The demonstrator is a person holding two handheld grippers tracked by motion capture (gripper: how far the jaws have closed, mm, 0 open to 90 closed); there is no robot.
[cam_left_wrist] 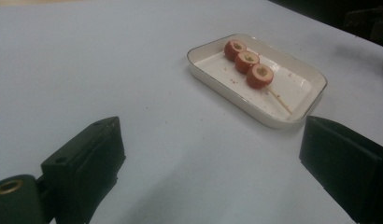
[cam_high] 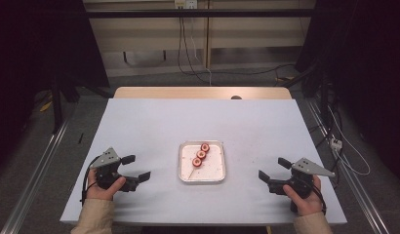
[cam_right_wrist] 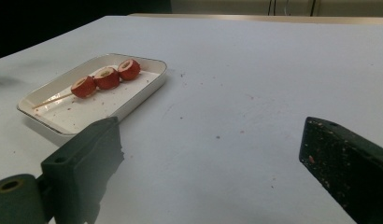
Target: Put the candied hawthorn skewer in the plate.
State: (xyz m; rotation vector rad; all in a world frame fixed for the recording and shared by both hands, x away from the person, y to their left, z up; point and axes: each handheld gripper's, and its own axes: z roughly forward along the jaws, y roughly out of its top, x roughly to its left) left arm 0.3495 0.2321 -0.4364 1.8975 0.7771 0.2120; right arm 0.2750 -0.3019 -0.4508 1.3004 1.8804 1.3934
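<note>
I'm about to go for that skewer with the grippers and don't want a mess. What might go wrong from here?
1. The skewer lies flat in the shallow tray, with little bare stick showing; jaws may scrape the tray floor or miss it.
2. Gripping a red piece instead could crush it or slide it along the stick.
3. The tray sits loose on the table, so a nudge may push it. Both grippers stand open, holding nothing.

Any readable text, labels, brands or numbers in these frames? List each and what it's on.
None readable. The white tray, the skewer of three red pieces in it, the table and both grippers, left gripper and right gripper, carry no visible print. The small white boxes on the far wall are too small and blurred to show any marking.
</note>
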